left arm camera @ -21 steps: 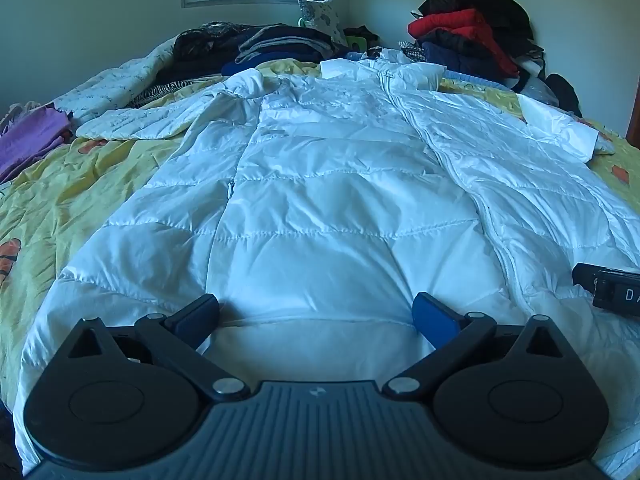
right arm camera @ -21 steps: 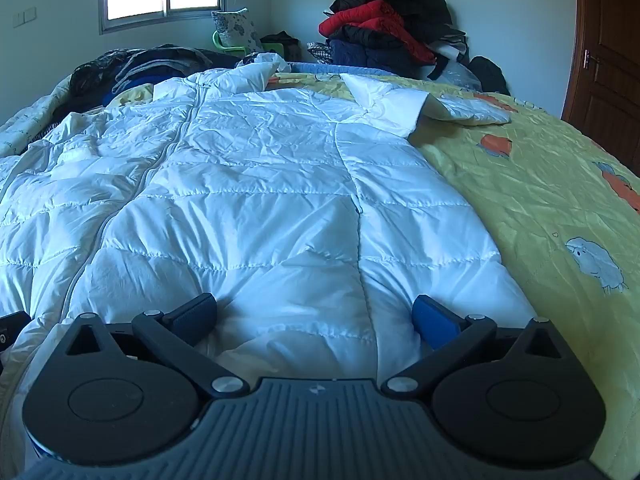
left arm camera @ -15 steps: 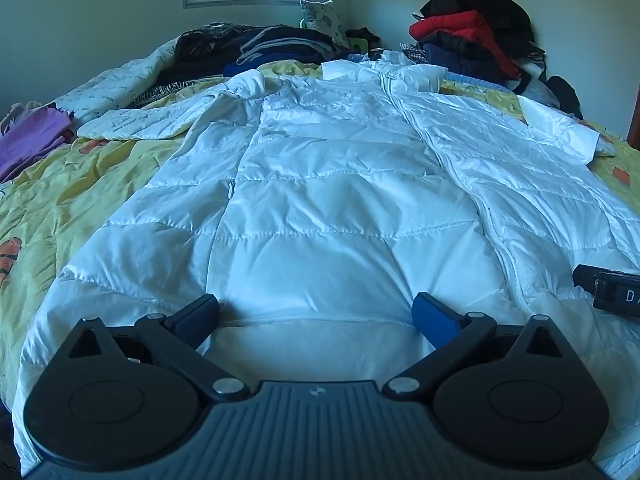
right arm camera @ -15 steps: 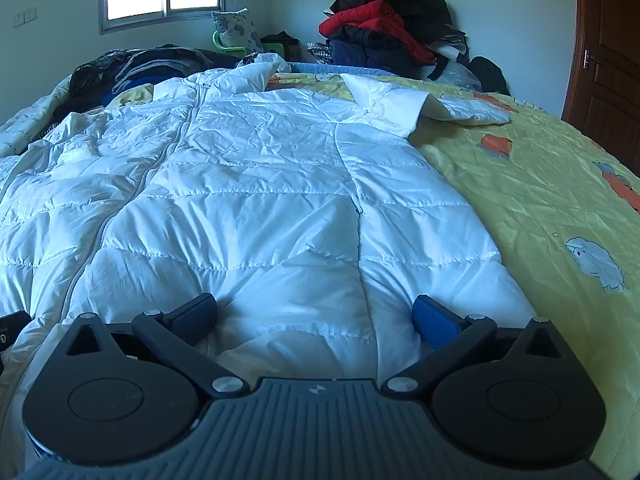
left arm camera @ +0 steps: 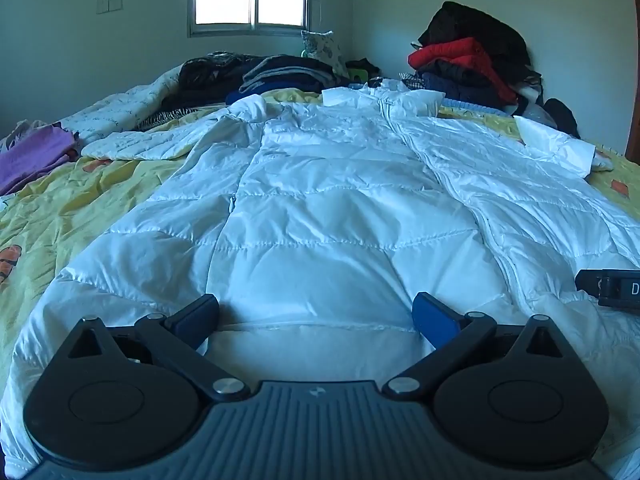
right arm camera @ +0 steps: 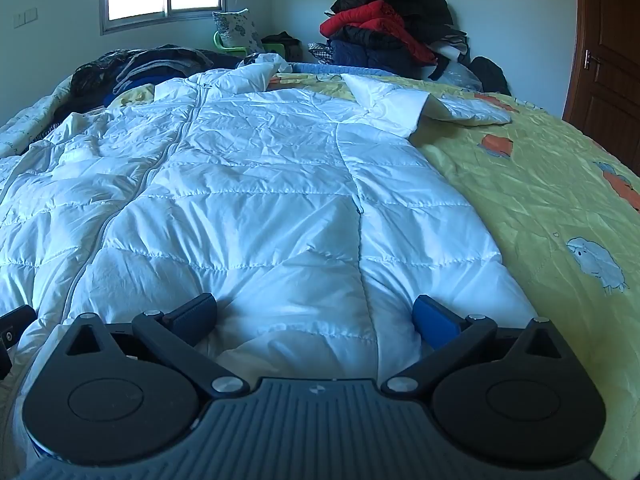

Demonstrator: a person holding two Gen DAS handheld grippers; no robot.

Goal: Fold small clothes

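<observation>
The white quilted puffer jacket (left arm camera: 320, 216) lies spread flat on the bed with the yellow cartoon-print bedspread (right arm camera: 532, 200), zip side up, its hem nearest both tools and its collar at the far end. The left gripper (left arm camera: 316, 314) has its jaws spread wide, with the hem's left half lying in the gap between them, unpinched. The right gripper (right arm camera: 314, 314) likewise stands with jaws wide over the hem's right half, gripping nothing.

Beyond the left jaws the jacket's left edge runs out to a sleeve angled away to the left; bare bedspread lies outside that edge. To the right of the right jaws the jacket's side edge gives way to a broad open stretch of bedspread, and the right sleeve lies folded at the far end.

Left of the left jaws, well off the jacket, sits a folded purple garment (left arm camera: 32, 156). Straight ahead past the collar lies a heap of dark folded clothes (left arm camera: 276, 76), and to the right of it a tall pile of black, red and navy coats (right arm camera: 384, 28) leans against the wall. A brown wooden door (right arm camera: 608, 64) stands far right of the right jaws.
</observation>
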